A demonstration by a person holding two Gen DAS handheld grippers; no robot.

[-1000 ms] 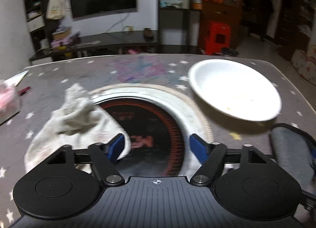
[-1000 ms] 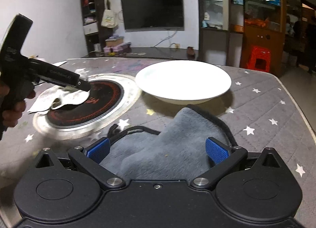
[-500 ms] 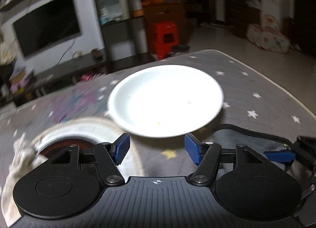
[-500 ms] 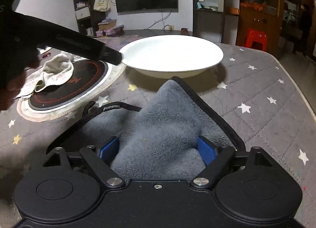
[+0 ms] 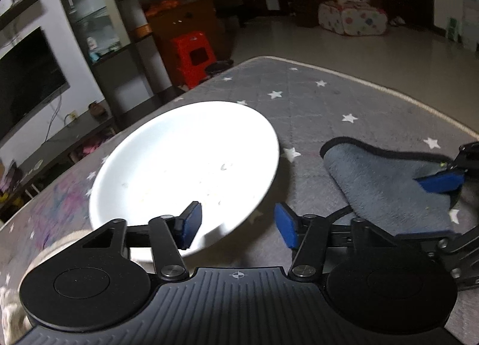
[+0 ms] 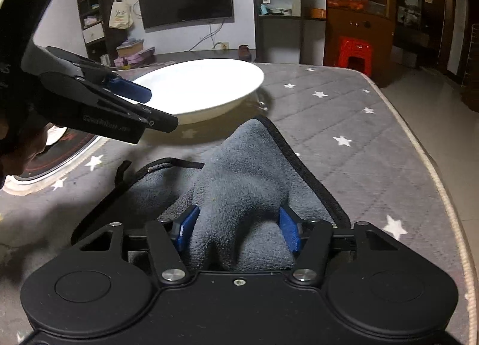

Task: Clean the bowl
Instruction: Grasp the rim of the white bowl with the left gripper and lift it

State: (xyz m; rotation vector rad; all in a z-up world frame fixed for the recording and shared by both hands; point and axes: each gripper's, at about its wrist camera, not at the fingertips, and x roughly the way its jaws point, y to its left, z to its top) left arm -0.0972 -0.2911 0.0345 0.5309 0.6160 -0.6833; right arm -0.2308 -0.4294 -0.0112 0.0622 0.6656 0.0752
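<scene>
A wide white bowl with a few food specks sits on the grey star-patterned table; it also shows in the right wrist view. My left gripper is open, its fingers straddling the bowl's near rim. My right gripper is shut on a bunched grey cloth with a black hem, lying on the table just right of the bowl. The cloth and a right fingertip show in the left wrist view.
A round induction hob with a white ring lies left of the bowl. The table's piped edge runs along the right side. A red stool and cabinets stand beyond the table.
My left gripper swung right from the hob and white rag to the bowl's rim. My right gripper closed its fingers onto the grey cloth.
</scene>
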